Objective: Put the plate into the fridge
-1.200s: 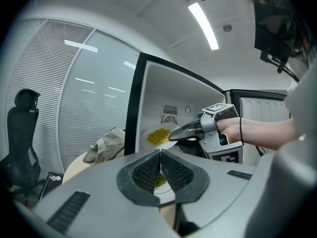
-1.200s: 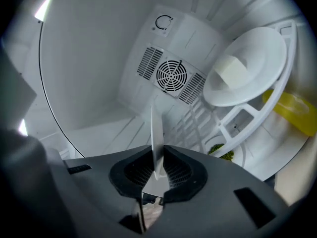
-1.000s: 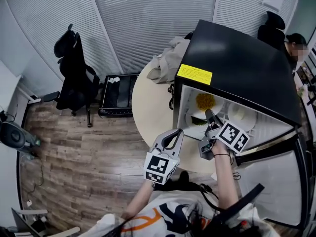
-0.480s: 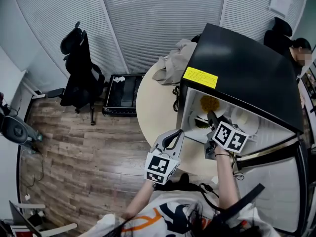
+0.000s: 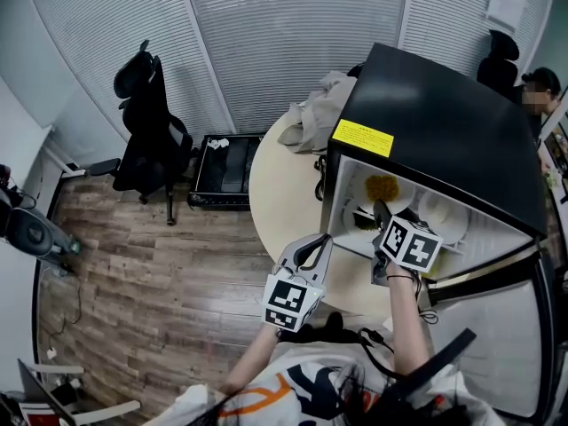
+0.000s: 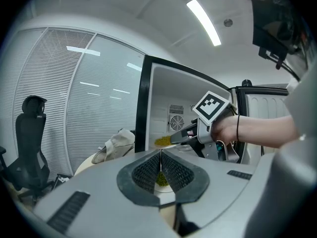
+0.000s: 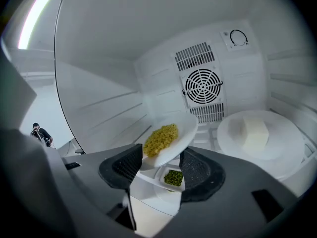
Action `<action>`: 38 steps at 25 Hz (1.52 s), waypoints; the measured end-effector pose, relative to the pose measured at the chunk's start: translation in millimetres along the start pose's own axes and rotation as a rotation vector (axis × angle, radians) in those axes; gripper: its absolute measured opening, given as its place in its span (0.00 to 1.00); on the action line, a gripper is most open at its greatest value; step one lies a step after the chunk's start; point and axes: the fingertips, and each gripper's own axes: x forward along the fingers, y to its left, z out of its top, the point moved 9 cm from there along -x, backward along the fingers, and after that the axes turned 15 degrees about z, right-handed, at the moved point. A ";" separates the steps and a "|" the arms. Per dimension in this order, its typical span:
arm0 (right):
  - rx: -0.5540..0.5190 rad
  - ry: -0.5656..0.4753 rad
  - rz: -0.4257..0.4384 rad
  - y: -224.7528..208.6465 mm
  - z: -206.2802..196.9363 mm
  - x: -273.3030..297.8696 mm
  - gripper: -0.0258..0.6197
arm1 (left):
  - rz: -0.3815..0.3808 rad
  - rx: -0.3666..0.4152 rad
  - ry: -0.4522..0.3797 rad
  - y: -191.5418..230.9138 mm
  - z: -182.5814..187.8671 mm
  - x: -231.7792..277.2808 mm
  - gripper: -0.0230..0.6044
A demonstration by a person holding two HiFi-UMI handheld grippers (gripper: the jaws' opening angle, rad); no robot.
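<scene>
A white plate of yellow food [image 7: 166, 138] lies inside the open black fridge [image 5: 444, 122], on the left of its shelf [image 7: 218, 128]. My right gripper [image 7: 161, 160] reaches into the fridge mouth. Its jaws have just been opening, and they stand open with the plate's near rim between the pads, not pressed. In the head view the right gripper [image 5: 380, 209] is just in front of the plate [image 5: 382, 187]. My left gripper [image 6: 160, 155] is shut and holds nothing. It hovers outside the fridge by the table edge, and in the head view the left gripper [image 5: 321, 238] is left of the right one.
A small dish of green food [image 7: 173, 177] sits below the plate. A second white plate with a pale block [image 7: 260, 140] fills the shelf's right side. The fridge door [image 5: 497, 327] hangs open at right. Crumpled cloth [image 5: 319, 114] lies on the round table [image 5: 275, 185]. An office chair [image 5: 146, 122] stands at left.
The right gripper's marker cube has rolled while the hand stayed at the fridge mouth by the plate. The left gripper has kept its place.
</scene>
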 end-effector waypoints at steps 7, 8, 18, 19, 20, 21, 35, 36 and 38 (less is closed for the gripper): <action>-0.018 0.019 -0.074 1.6 -0.4 -4.8 0.52 | -0.007 0.003 0.010 -0.2 -0.9 -2.5 0.06; -0.026 0.020 -0.080 1.8 -0.4 -5.4 0.52 | -0.008 0.003 0.010 -0.5 -0.9 -2.8 0.06; -0.101 0.063 -0.119 4.0 -8.9 -10.2 0.54 | -0.007 0.017 -0.009 -1.2 0.8 -4.1 0.06; -0.100 0.064 -0.121 3.5 -9.5 -11.2 0.54 | -0.008 0.017 -0.010 -1.2 0.7 -4.1 0.06; -0.093 0.063 -0.120 2.6 -10.4 -12.2 0.54 | -0.009 0.017 -0.010 -1.2 0.6 -4.1 0.06; -0.083 0.063 -0.117 2.0 -11.4 -13.7 0.54 | -0.010 0.017 -0.010 -1.2 0.6 -4.3 0.06; 0.044 -0.016 -0.074 9.5 -22.6 -38.7 0.54 | -0.009 0.004 0.002 0.9 0.1 -5.5 0.06; 0.062 -0.027 -0.072 10.1 -23.8 -39.8 0.54 | -0.009 0.003 0.003 1.1 0.1 -5.4 0.06; 0.125 -0.044 -0.057 13.7 -24.5 -45.2 0.54 | -0.005 0.001 0.001 1.6 -0.6 -5.7 0.06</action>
